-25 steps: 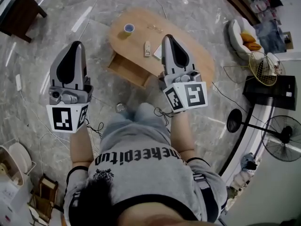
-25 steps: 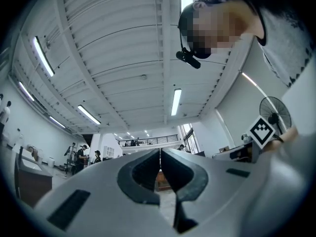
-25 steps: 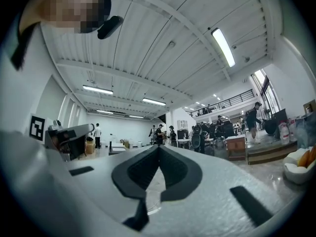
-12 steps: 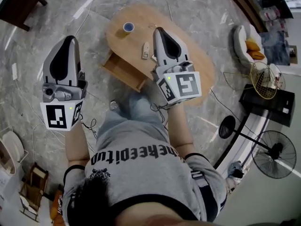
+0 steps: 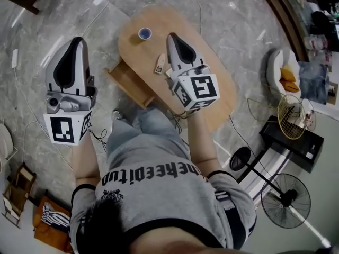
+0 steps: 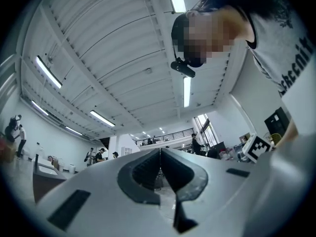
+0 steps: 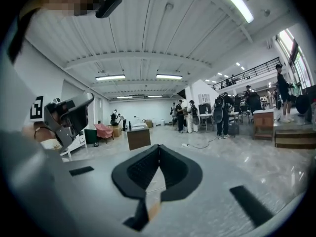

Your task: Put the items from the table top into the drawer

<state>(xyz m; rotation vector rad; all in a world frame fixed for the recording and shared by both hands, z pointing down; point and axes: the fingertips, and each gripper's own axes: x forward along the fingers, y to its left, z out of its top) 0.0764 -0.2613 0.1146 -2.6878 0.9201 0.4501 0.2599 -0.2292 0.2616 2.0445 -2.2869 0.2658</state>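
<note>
As the head view looks steeply down, an oval light-wood table [image 5: 214,83] is seen at upper centre, set on a polished grey marbled floor [image 5: 233,15]. A shallow wooden drawer [image 5: 128,82] is pulled out from the table's lower-left side. On the table top, a small round blue-rimmed container [image 5: 144,33] is placed near the upper-left end. A slim beige oblong item [image 5: 160,64] lies below it, just left of the right gripper [image 5: 172,36]; what this item is cannot be told.

The right gripper is held over the table's middle, its jaws brought together with nothing between them. The left gripper [image 5: 79,40] is held left of the table, over the floor, its jaws likewise pressed tip to tip and empty.

At the right of the frame, a white armchair with an orange cushion [image 5: 282,70], a wire basket [image 5: 293,115], a black cabinet [image 5: 296,141] and a black standing fan [image 5: 286,201] are ranged along the room's curved edge.

In the right gripper view, a wide hall is shown under a white ribbed ceiling [image 7: 148,28] with strip lights, and a group of people [image 7: 185,115] is seen at centre right.
</note>
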